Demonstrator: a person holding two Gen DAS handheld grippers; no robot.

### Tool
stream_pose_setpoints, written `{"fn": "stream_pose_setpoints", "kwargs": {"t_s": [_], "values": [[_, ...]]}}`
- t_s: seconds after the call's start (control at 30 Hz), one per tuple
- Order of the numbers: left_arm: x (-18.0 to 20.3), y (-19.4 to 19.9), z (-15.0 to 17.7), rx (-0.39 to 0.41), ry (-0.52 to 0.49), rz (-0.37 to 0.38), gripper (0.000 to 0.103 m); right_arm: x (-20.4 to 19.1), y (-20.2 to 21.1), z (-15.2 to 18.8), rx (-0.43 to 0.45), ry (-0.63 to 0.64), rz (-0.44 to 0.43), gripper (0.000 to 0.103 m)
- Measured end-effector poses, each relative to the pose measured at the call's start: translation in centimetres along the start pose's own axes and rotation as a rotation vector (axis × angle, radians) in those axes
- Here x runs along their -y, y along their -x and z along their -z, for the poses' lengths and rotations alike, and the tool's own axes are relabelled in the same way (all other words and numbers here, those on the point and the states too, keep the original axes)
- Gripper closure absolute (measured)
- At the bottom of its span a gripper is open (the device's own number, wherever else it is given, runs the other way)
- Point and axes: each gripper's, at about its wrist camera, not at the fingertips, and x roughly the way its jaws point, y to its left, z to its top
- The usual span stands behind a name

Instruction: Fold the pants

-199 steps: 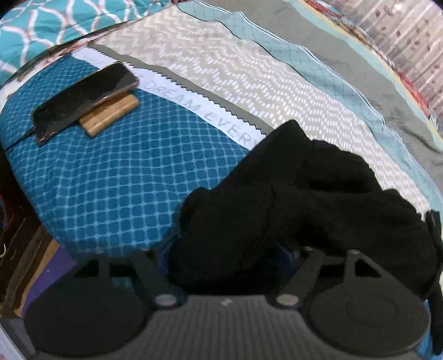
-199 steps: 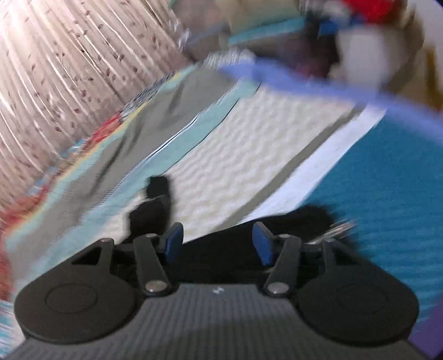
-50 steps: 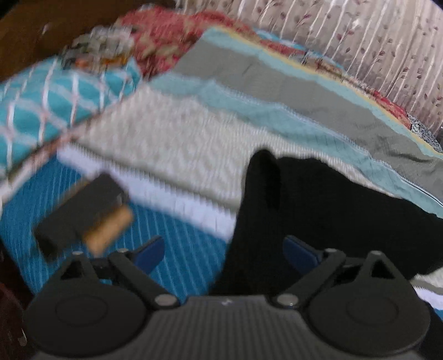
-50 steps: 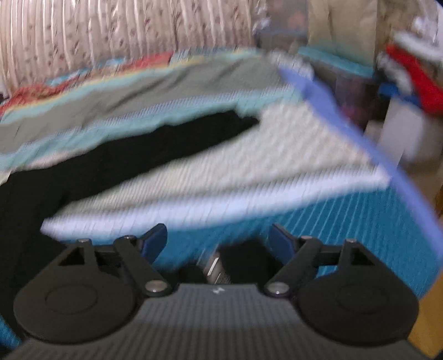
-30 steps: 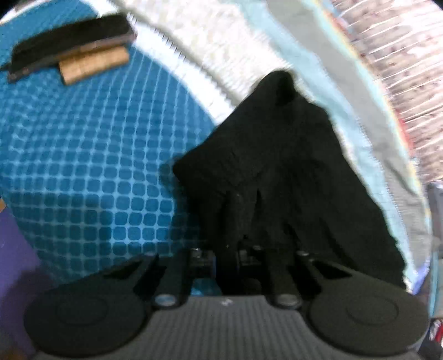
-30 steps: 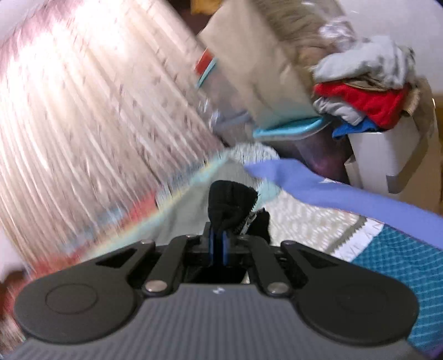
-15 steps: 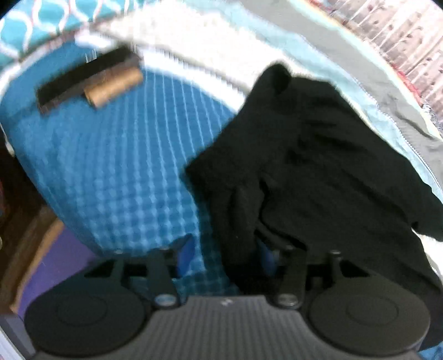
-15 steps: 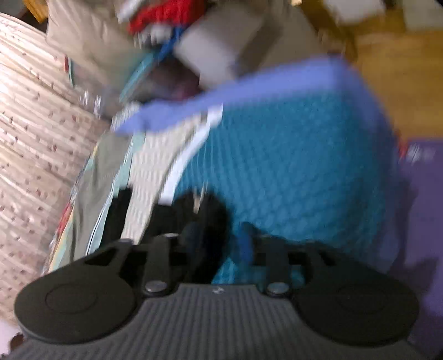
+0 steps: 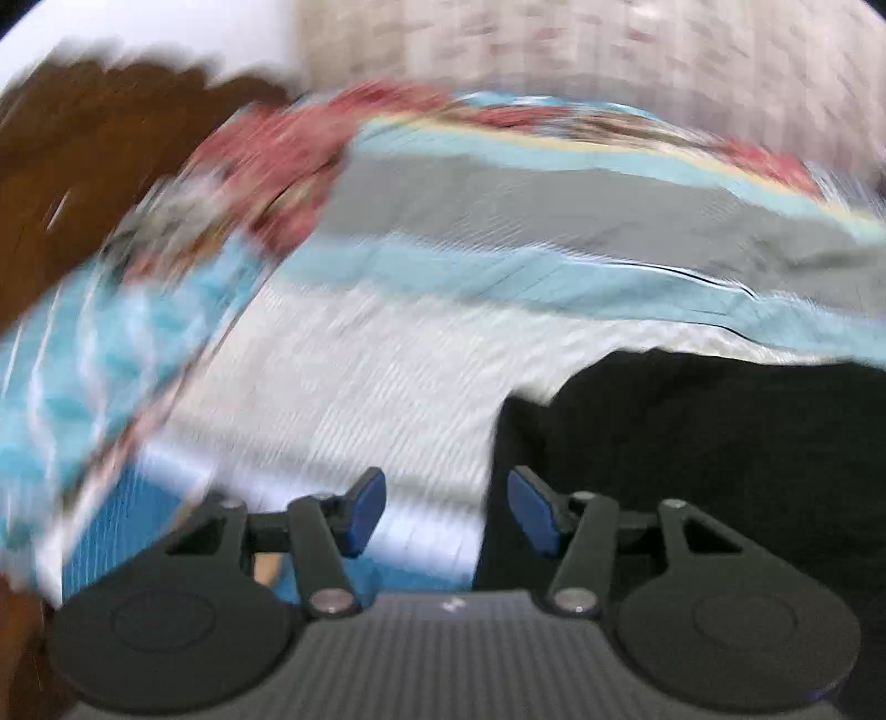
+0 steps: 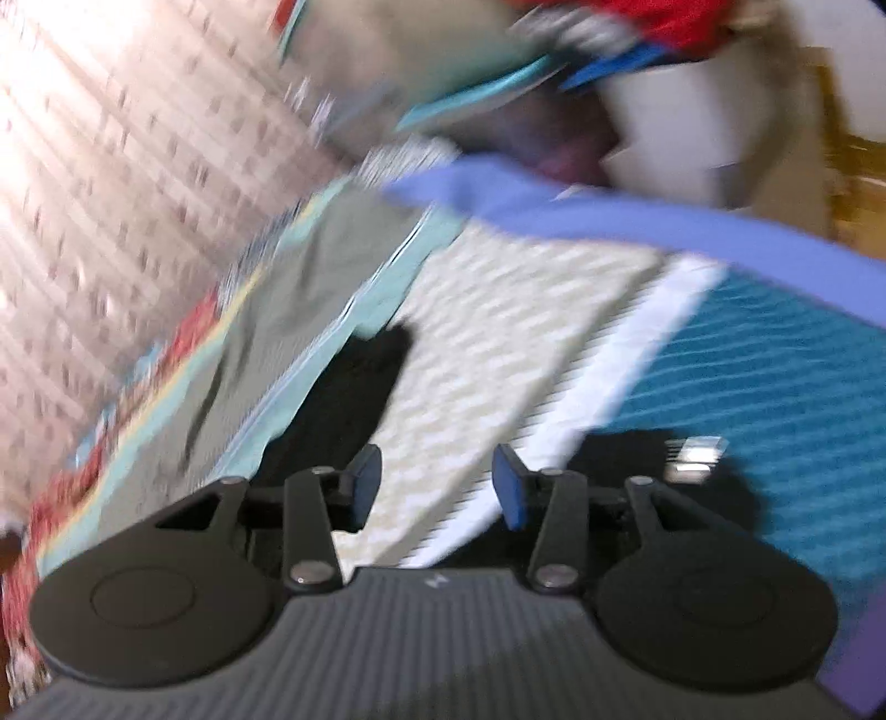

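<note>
The black pants (image 9: 720,454) lie on the striped bedspread, at the lower right of the blurred left wrist view. My left gripper (image 9: 447,508) is open and empty just left of their edge. In the right wrist view the pants (image 10: 354,399) stretch away up the bed, and another dark part (image 10: 653,471) with a shiny zipper lies at the right. My right gripper (image 10: 436,487) is open and empty above the bedspread between these parts.
The bedspread (image 9: 498,266) has grey, teal and white bands. A brown headboard (image 9: 83,183) is at far left. A curtain (image 10: 111,183) runs behind the bed. A pile of clothes (image 10: 637,33) and a white box stand past the bed's purple edge (image 10: 609,216).
Both grippers have let go of the pants and opened. The left view has swung up toward the headboard; the right view has swung back along the bed.
</note>
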Motion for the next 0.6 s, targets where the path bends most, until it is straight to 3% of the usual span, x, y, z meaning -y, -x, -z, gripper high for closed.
{"fn": "stream_pose_setpoints", "kwargs": {"t_s": [0.1, 0.23, 0.4, 0.47, 0.53, 0.57, 0.6], "values": [[4.4, -5.0, -3.5, 0.020, -0.128, 0.041, 0.024, -4.2, -5.0, -1.5, -0.073, 0.075, 0.015, 0.054], [9.8, -12.2, -5.7, 0.010, -0.267, 0.052, 0.023, -9.5, -13.1, -4.8, -0.150, 0.133, 0.040, 0.048], [13.6, -17.5, -4.4, -0.029, -0.389, 0.072, 0.026, -14.1, -23.6, -8.4, -0.168, 0.071, 0.088, 0.044], [14.6, -18.8, -3.4, -0.045, -0.448, 0.073, 0.039, -15.1, -27.5, -8.8, -0.179, 0.089, 0.163, 0.036], [15.4, -19.2, -2.7, -0.024, -0.487, 0.073, 0.062, -15.4, -31.2, -8.6, -0.194, 0.098, 0.273, 0.036], [15.7, -19.1, -2.5, -0.011, -0.495, 0.073, 0.069, -15.1, -32.4, -8.6, -0.203, 0.093, 0.298, 0.036], [16.0, -19.0, -2.3, -0.007, -0.497, 0.066, 0.084, -14.5, -33.7, -8.3, -0.220, 0.078, 0.318, 0.037]]}}
